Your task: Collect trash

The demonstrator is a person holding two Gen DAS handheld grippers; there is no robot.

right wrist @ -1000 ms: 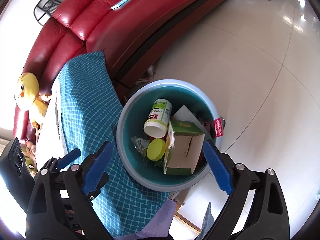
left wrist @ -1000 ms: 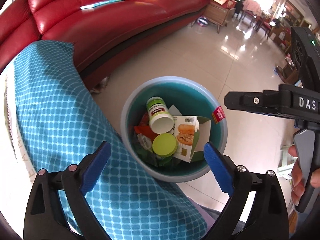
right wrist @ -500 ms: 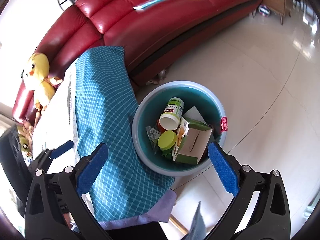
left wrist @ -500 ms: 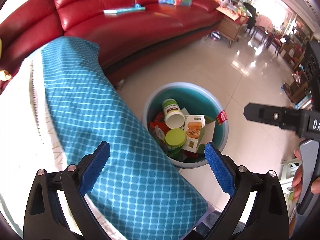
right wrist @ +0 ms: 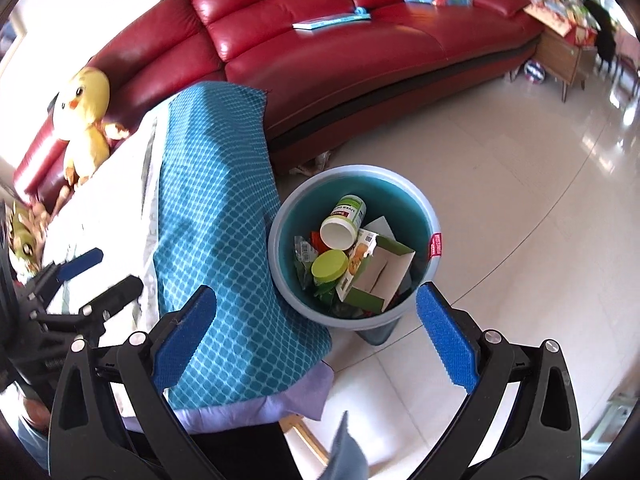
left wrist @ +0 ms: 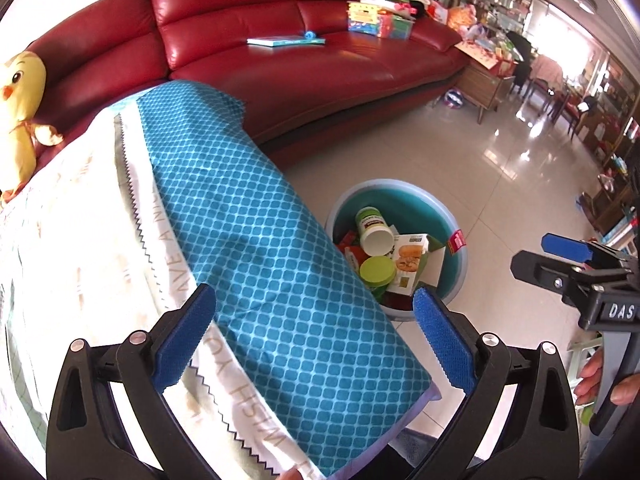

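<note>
A teal trash bin [left wrist: 418,196] [right wrist: 396,186] stands on the floor beside the table. It holds a white bottle with a green label [left wrist: 374,230] [right wrist: 344,222], a lime lid [left wrist: 376,269] [right wrist: 330,266], a green snack carton [left wrist: 410,258] [right wrist: 378,276] and wrappers. My left gripper [left wrist: 314,338] is open and empty above the blue checked tablecloth [left wrist: 260,240]. My right gripper [right wrist: 316,338] is open and empty, above and short of the bin. Each gripper also shows at the edge of the other's view: the right [left wrist: 568,264], the left [right wrist: 80,280].
A red leather sofa [left wrist: 300,60] [right wrist: 360,40] runs behind the bin, with a book [left wrist: 286,41] and toy boxes [left wrist: 380,20] on it. A yellow plush duck [left wrist: 18,104] [right wrist: 84,120] sits at the sofa's left end. Glossy tiled floor [right wrist: 520,160] lies to the right.
Both grippers have pulled back and up from the bin, which now looks smaller and farther. More of the tablecloth and sofa shows. Both stay open.
</note>
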